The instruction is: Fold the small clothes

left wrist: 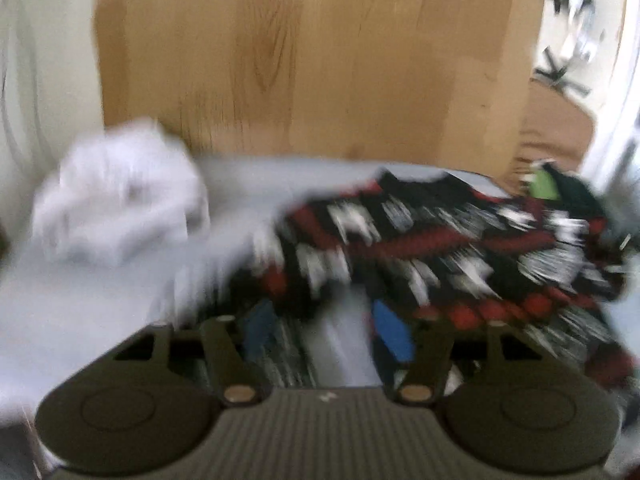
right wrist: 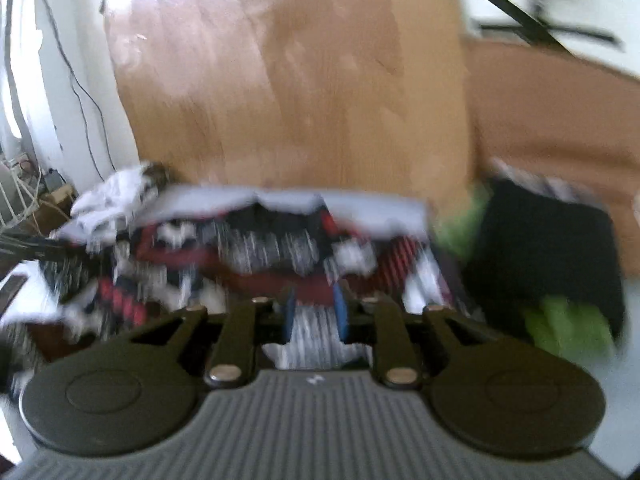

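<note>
Left wrist view: patterned garment (left wrist: 440, 248) lies crosswise; left tongs (left wrist: 328, 336) wide, right tongs (right wrist: 314, 314) narrow.

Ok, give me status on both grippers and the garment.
Left gripper open over patterned garment. Right gripper narrow, garment fabric between pads, grip unclear. White clothes and black-green clothes lie beside it.

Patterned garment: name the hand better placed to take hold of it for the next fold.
Probably right. The right gripper has striped cloth of the patterned garment between its narrow-set fingers. The left gripper stands wider, with mostly pale table between its fingers. Blur leaves this uncertain.
</note>
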